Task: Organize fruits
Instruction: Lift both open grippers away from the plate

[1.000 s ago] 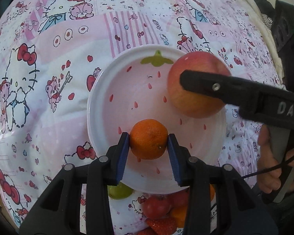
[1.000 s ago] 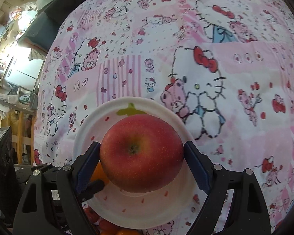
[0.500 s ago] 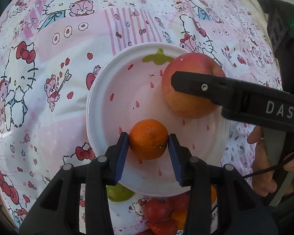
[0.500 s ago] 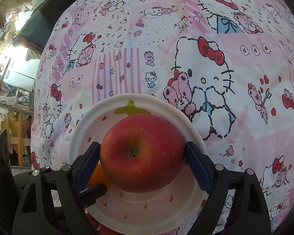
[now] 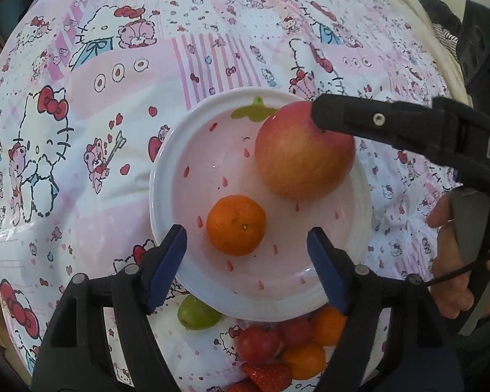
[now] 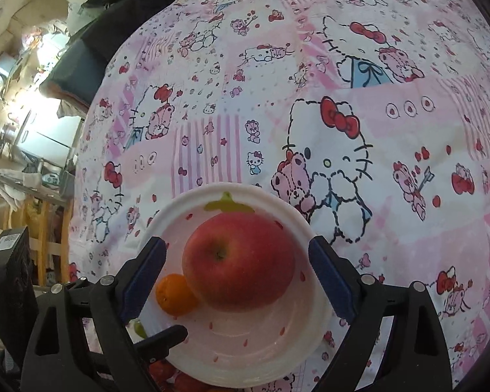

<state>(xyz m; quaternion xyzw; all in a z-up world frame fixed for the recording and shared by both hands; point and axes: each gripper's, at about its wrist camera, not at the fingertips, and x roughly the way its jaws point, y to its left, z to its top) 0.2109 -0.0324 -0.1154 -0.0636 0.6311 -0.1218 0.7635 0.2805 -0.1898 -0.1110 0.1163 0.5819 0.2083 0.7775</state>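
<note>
The plate's (image 5: 166, 163) near rim partly hides a heap of small fruits (image 5: 287, 349).

Room around a cartoon-print covered surface

We note a pink-and-white cartoon-cat printed cloth (image 6: 359, 114) covering the whole work surface, lightly creased. Beyond its far left edge we see dark bundled fabric (image 6: 114, 9), pale wooden slatted furniture (image 6: 42, 225), white cluttered cabinets (image 6: 45, 137) under strong glare, and a black box with a label (image 6: 9, 261) near left.
</note>
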